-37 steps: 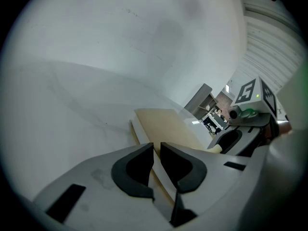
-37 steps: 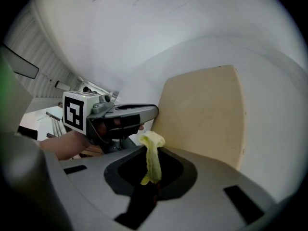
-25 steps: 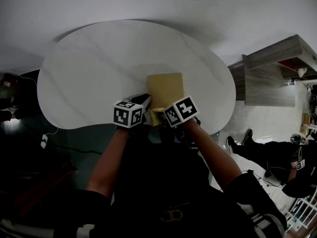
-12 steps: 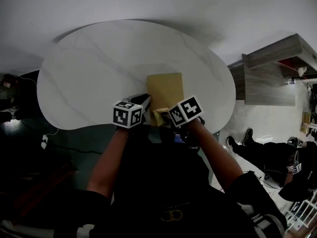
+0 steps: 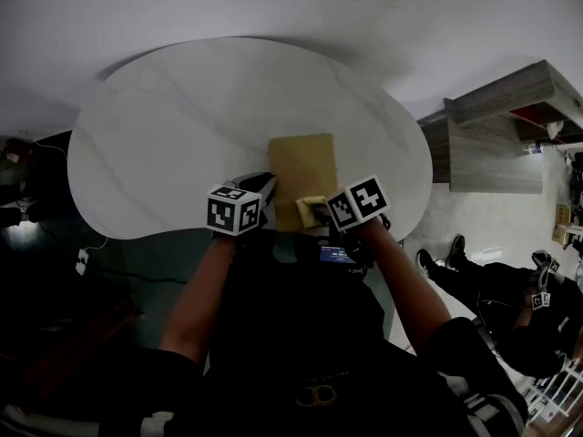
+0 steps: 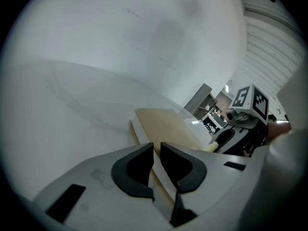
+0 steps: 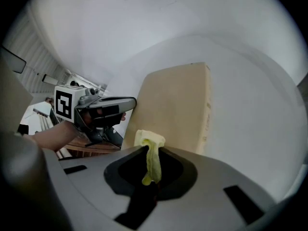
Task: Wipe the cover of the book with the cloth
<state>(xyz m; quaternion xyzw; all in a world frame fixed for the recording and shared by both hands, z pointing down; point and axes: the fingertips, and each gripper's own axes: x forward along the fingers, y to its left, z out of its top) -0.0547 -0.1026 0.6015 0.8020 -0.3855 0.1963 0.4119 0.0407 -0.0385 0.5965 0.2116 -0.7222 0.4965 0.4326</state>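
the tan book (image 5: 303,164) was laid flat on the white table (image 5: 164,126), near its front edge. the yellow cloth (image 7: 149,139) was pinched in the right gripper (image 7: 150,153) and held at the cover's near end. the left gripper (image 6: 157,153) was set at the book's near left corner, its jaws drawn almost together with nothing held between them.

Matt cover and soft cloth on a smooth, faintly glossy top.

The table (image 5: 182,135) had a smooth white top with faint grey marble-like veins and a slight sheen. The book (image 5: 303,167) showed a plain tan cover, matt like card or paper, with paler page edges along its side. The cloth (image 7: 149,141) was soft, pale yellow fabric, crumpled into folds. The left gripper (image 6: 157,153) and the right gripper (image 7: 153,154) had matt grey plastic shells with smooth black jaw pads.
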